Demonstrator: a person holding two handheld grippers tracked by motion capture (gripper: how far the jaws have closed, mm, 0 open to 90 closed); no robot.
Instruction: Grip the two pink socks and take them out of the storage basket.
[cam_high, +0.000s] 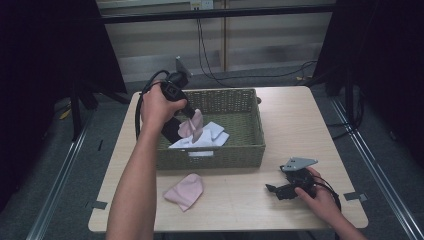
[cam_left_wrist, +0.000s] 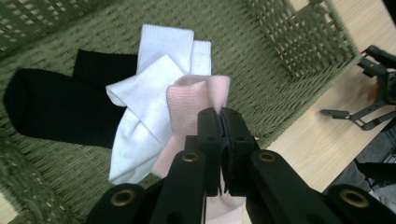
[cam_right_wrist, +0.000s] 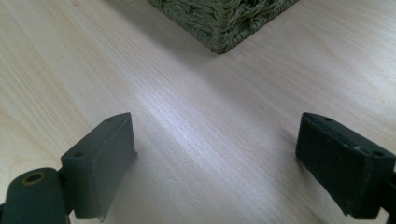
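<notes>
Nearest me, my right tongs (cam_high: 272, 189) rest on the bench (cam_high: 300, 125), spread wide and empty. A second pink sock (cam_high: 185, 191) lies before the basket (cam_high: 220, 155). Over the basket, my left tongs (cam_left_wrist: 219, 123) pinch a pink sock (cam_left_wrist: 194, 100) at its bunched edge; it looks soft, light and limp, so I'd grip a thick fold.

Black tongs (cam_right_wrist: 215, 163), trailing black cables

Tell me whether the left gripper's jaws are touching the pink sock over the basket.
Touching. In the left gripper view the left gripper has its jaws shut on a fold of the pink sock, pinched between the pads above the basket.
</notes>
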